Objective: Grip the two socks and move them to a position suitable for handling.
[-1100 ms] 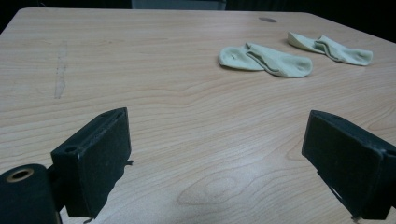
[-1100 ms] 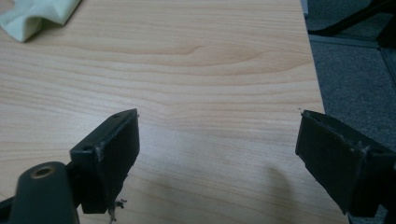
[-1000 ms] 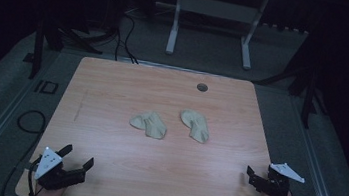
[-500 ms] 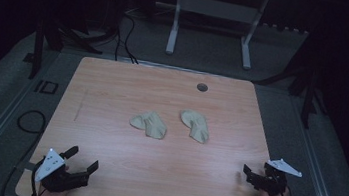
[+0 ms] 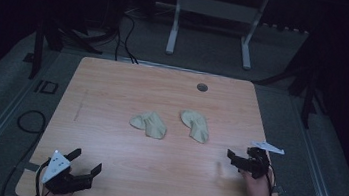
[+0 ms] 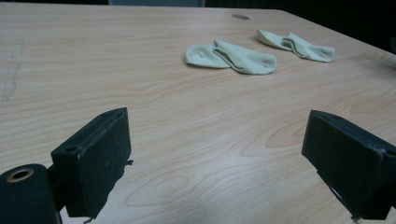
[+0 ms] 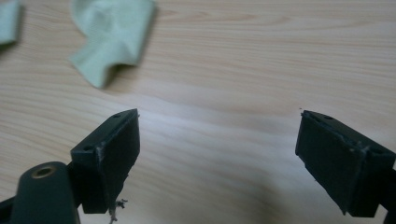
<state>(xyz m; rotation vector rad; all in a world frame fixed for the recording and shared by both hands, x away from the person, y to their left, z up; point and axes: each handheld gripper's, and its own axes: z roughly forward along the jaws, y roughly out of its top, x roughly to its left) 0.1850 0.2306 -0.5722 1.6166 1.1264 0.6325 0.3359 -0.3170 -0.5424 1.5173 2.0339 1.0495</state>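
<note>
Two pale green socks lie crumpled near the middle of the wooden table (image 5: pixel 113 85): one sock (image 5: pixel 149 124) to the left, the other sock (image 5: pixel 195 125) to the right. Over the table's front left corner my left gripper (image 5: pixel 86 161) is open and holds nothing. From the left gripper view both socks (image 6: pixel 233 56) (image 6: pixel 299 45) lie well ahead of its spread jaws (image 6: pixel 217 158). My right gripper (image 5: pixel 241 155) hovers open near the right edge, a short way in front of the right sock (image 7: pixel 114 37). A corner of the other sock (image 7: pixel 7 21) shows too.
A round grommet hole (image 5: pixel 202 87) sits near the table's far edge. Beyond the table stand a white metal frame (image 5: pixel 213 12) and dark stands, with cables (image 5: pixel 126 26) on the grey floor. Bare wood surrounds the socks.
My right gripper has moved forward and left over the table, closer to the right sock. My left gripper has shifted slightly right. The socks have not moved.
</note>
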